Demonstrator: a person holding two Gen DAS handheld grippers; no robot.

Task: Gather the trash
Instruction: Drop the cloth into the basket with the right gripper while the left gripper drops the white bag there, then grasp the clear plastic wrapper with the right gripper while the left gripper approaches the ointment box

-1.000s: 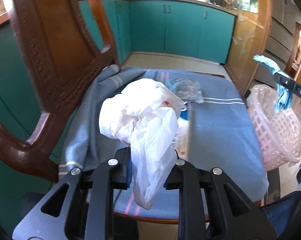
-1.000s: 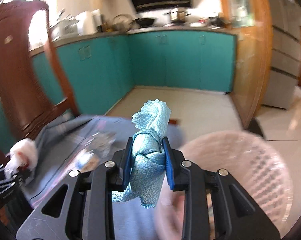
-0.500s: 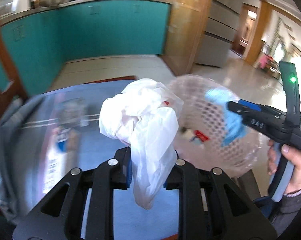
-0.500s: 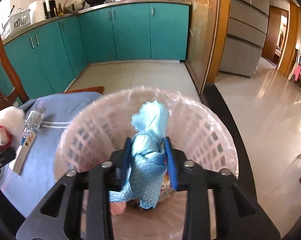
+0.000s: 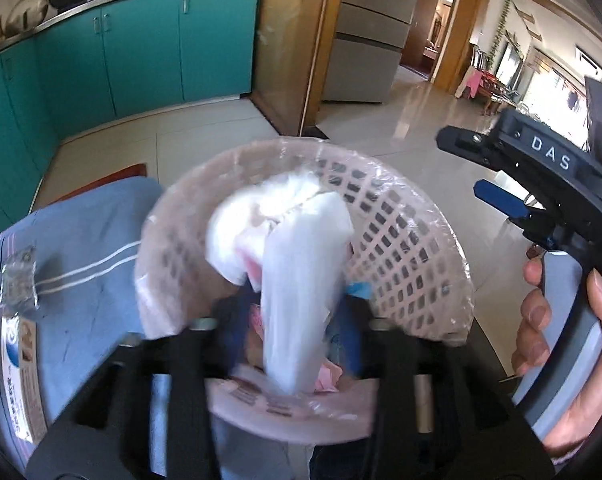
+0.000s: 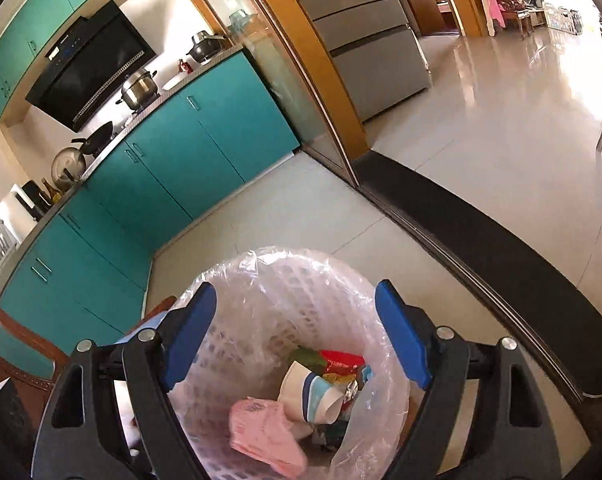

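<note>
Through the left wrist camera I have the left gripper (image 5: 289, 320) over the pink lattice basket (image 5: 421, 240), which is lined with a thin clear bag. Its jaws have just been opening, and the crumpled white plastic bag (image 5: 293, 264) hangs between them, blurred; I read it as let go and dropping, the pads no longer pressing on it. The basket stands just off the right edge of the seat with the blue striped cloth (image 5: 89, 240), where a crinkled clear wrapper (image 5: 19, 276) and a printed label strip (image 5: 21, 376) still lie near the left edge. To the right a hand (image 5: 573, 344) holds the right gripper (image 5: 497, 168), jaws apart and empty.

Through the right wrist camera the right gripper (image 6: 293, 340) looks down into the basket (image 6: 261, 280). Its jaws have just been opening too and nothing is between the blue pads (image 6: 401, 340). On the bottom sit a soft pink bag (image 6: 265, 432), a crushed paper cup (image 6: 309, 396) and a red packet (image 6: 341, 362); the bluish piece beside them is too small to name.

So both drops look done to me. Next I would swing back to the seat for the wrapper: thin, slippery film lying flat, so it calls for a low approach and a pinch on a raised crease.
</note>
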